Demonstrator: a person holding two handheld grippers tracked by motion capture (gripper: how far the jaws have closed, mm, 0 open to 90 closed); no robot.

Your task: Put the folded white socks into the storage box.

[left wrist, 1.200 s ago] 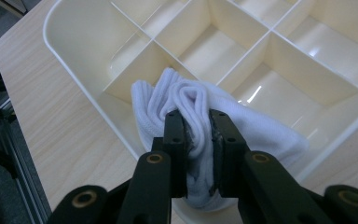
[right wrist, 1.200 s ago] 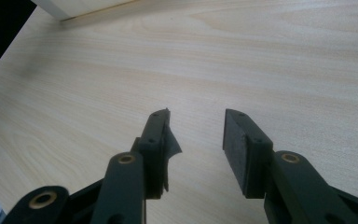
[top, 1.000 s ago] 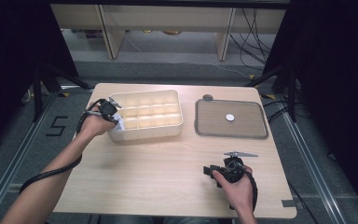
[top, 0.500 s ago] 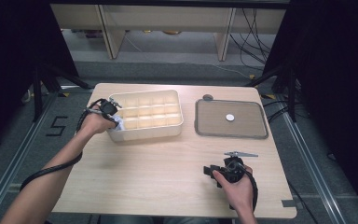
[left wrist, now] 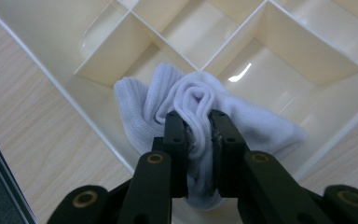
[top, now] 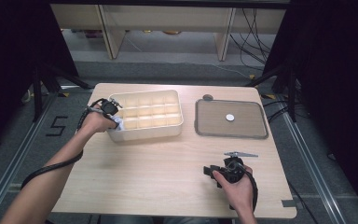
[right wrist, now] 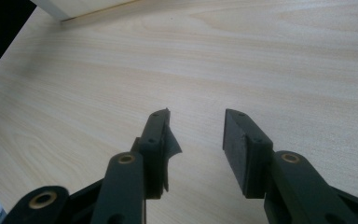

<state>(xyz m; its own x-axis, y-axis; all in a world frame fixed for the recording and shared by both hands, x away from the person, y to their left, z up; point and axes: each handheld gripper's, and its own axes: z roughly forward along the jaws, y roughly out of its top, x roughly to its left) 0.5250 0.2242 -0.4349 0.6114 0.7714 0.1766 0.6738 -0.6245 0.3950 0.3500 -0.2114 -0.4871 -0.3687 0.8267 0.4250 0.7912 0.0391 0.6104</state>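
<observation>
The left claw [left wrist: 197, 123] pinches a white ribbed cotton sock [left wrist: 200, 100] over the cream plastic divided tray's [left wrist: 51, 28] corner compartment; the right claw [right wrist: 196, 126] gapes empty above the pale wooden bench [right wrist: 261, 56].

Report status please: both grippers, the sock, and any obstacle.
Left gripper shut on white sock, at corner compartment of divided box. Right gripper open, empty, over bare table. Nothing in the way.

Black grippers [right wrist: 196, 140], brass-ringed screws, trailing black cables, bare forearms.
</observation>
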